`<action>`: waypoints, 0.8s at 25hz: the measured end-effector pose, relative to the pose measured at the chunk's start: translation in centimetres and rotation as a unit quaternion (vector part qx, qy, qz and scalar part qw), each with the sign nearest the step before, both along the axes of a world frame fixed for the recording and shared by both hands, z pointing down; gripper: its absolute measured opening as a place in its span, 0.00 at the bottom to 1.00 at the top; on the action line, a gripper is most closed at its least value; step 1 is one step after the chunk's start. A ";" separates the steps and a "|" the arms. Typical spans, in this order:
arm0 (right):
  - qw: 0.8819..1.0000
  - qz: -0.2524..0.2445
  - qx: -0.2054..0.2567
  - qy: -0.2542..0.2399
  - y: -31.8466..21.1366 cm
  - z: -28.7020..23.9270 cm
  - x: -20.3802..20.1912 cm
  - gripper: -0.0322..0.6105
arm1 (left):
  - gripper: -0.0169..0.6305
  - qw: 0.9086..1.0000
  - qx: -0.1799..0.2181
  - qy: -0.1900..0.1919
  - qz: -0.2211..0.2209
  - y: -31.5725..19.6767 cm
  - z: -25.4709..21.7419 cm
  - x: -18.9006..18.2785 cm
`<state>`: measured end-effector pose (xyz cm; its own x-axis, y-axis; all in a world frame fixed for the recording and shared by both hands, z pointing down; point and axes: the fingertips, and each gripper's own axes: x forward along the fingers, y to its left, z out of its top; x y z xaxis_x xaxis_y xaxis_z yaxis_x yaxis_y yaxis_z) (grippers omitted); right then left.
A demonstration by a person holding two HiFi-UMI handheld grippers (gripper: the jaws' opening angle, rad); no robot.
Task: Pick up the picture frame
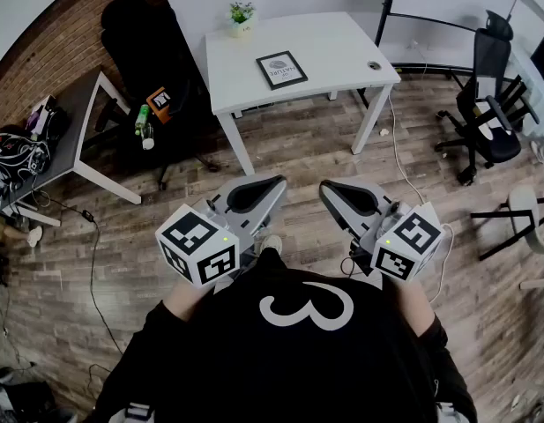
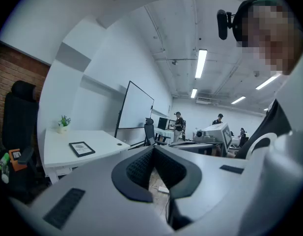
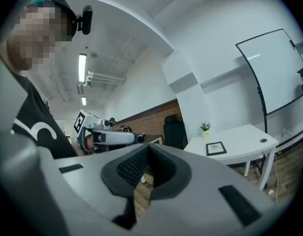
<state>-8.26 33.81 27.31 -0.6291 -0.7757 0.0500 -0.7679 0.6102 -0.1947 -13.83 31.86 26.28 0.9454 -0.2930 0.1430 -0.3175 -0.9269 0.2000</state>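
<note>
Picture frame (image 1: 282,69) lay flat on white worktop (image 1: 342,42), near potted plant (image 1: 242,16), well apart from both grippers. Left gripper (image 1: 270,186) and right gripper (image 1: 335,192) were at chest level, over floor. Jaws of each were together, nothing between them. Reach not yet begun. To do well: step close, spread one gripper's jaws, come in low at frame's near edge. Flat frame likely offers little lip, so pinch border firmly.

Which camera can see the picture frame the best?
The head view. It looks down on the picture frame, which lies flat on the white table, so its whole front shows. The left gripper view shows the picture frame small and slanted. The right gripper view shows the picture frame likewise.
</note>
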 end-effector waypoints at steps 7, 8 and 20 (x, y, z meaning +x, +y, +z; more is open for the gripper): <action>1.000 -0.004 0.010 0.000 1.1 -1.0 -0.2 0.09 | 0.05 1.000 0.012 -0.001 0.000 1.2 -1.1 -0.1; 1.000 -0.005 0.013 0.001 1.4 -1.1 -0.2 0.09 | 0.05 1.000 0.015 -0.003 0.001 1.4 -1.2 -0.1; 1.000 0.003 0.000 -0.013 1.4 -0.6 0.4 0.09 | 0.05 1.000 0.004 -0.006 0.004 1.9 -0.9 -0.1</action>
<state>-7.86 35.18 26.69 -0.6249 -0.7800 0.0337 -0.7667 0.6050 -0.2147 -13.92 33.81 25.34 0.9461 -0.2860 0.1522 -0.3119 -0.9312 0.1889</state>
